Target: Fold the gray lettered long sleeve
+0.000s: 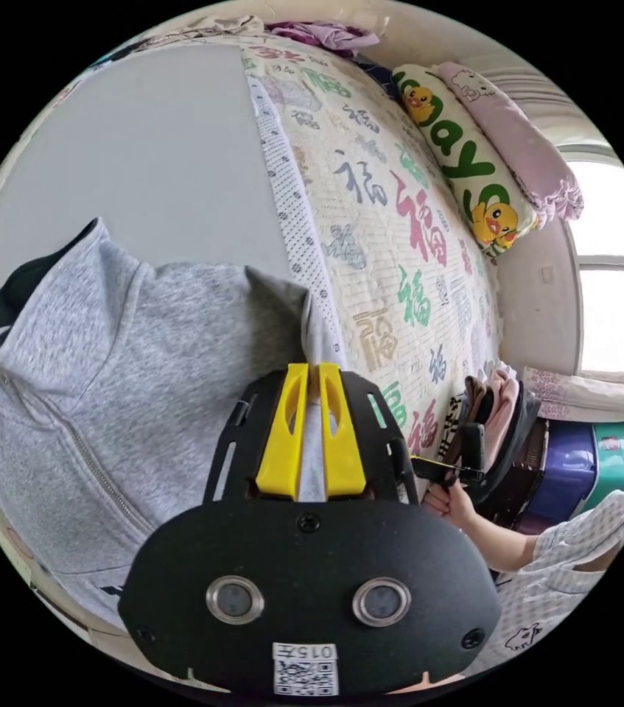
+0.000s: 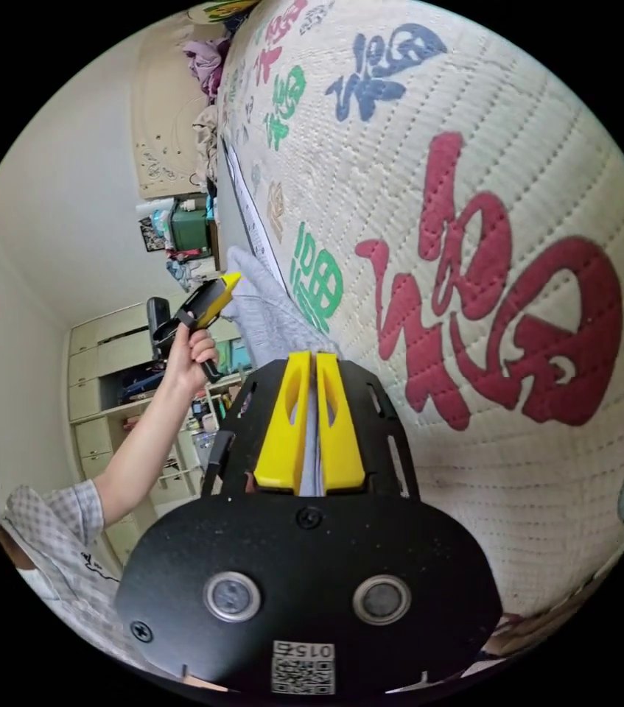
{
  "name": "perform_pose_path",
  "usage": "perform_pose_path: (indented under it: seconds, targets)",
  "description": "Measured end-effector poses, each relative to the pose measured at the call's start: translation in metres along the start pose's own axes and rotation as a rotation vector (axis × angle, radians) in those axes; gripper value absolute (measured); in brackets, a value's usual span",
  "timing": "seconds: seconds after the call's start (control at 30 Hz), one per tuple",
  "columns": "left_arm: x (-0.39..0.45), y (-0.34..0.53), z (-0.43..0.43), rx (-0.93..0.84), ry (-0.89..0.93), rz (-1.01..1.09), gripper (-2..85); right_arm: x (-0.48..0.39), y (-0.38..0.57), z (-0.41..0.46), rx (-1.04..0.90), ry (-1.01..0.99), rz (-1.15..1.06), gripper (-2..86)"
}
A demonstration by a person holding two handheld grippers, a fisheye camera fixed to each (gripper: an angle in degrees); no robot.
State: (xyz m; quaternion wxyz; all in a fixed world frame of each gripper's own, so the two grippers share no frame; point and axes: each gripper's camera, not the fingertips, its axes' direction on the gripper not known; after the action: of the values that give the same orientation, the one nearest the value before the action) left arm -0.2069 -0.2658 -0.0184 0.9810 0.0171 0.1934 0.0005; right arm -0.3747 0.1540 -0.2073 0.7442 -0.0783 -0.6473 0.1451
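My left tool [image 1: 314, 372] is clenched on the gray top [image 1: 142, 383], lifted off the bed [image 1: 400, 243]. My right tool [image 2: 314, 361] grips its other edge [image 2: 267, 313], close over the quilt [image 2: 488, 221].

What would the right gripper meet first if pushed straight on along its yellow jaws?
Probably the gray knit garment already pinched between the jaws of the right gripper; just past it lies the cream quilted bedspread printed with coloured characters. Depth is hard to judge.
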Motion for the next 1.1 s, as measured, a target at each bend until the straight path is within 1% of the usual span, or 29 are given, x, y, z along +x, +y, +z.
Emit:
perform_pose_path:
  seconds: [0.13,0.2,0.27,0.33,0.4,0.47,0.53,0.6,0.67,0.73,0.8,0.83,0.93,1.03,1.1]
  targets:
    - [0.02,-0.022,0.004,-0.034,-0.117,0.006,2.1,-0.008,-0.005,-0.007,0.028,0.015,0.025,0.9]
    - [0.02,-0.024,0.005,-0.055,-0.14,-0.006,2.9,-0.013,-0.01,0.0,0.02,0.032,0.036,0.7]
    - [0.016,-0.018,-0.004,-0.031,-0.116,-0.027,4.2,-0.023,-0.012,0.004,0.001,0.032,0.007,0.8]
    - [0.008,0.001,-0.029,0.044,-0.054,-0.044,4.8,-0.034,-0.012,0.005,-0.021,0.039,-0.038,1.0]
    - [0.002,0.024,-0.05,0.063,-0.024,-0.036,5.1,-0.049,-0.004,0.001,-0.06,0.097,-0.083,1.5]
    - [-0.006,0.057,-0.071,0.058,-0.031,-0.03,5.3,-0.064,0.011,0.003,-0.1,0.12,-0.125,2.1]
    - [-0.02,0.112,-0.096,0.026,-0.057,-0.037,5.8,-0.089,0.033,0.017,-0.178,0.137,-0.199,3.1]
    - [-0.035,0.161,-0.111,-0.007,-0.086,-0.073,6.4,-0.124,0.069,0.062,-0.343,0.171,-0.283,5.3]
    - [-0.052,0.213,-0.125,-0.041,-0.092,-0.157,7.1,-0.145,0.097,0.105,-0.45,0.174,-0.291,7.6]
    - [-0.076,0.28,-0.14,-0.079,-0.051,-0.291,8.0,-0.159,0.12,0.148,-0.518,0.124,-0.258,9.6]
    - [-0.09,0.323,-0.15,-0.092,-0.023,-0.373,8.2,-0.172,0.139,0.203,-0.583,0.099,-0.172,10.4]
    - [-0.098,0.345,-0.156,-0.099,-0.016,-0.418,8.3,-0.176,0.143,0.215,-0.591,0.107,-0.159,10.6]
    - [-0.117,0.38,-0.167,-0.085,0.021,-0.459,8.0,-0.196,0.152,0.262,-0.587,0.155,-0.096,10.9]
    - [-0.135,0.391,-0.17,-0.091,0.076,-0.444,6.7,-0.212,0.152,0.301,-0.56,0.243,-0.052,10.2]
    - [-0.143,0.393,-0.176,-0.092,0.106,-0.416,4.9,-0.224,0.15,0.327,-0.536,0.306,-0.031,7.7]
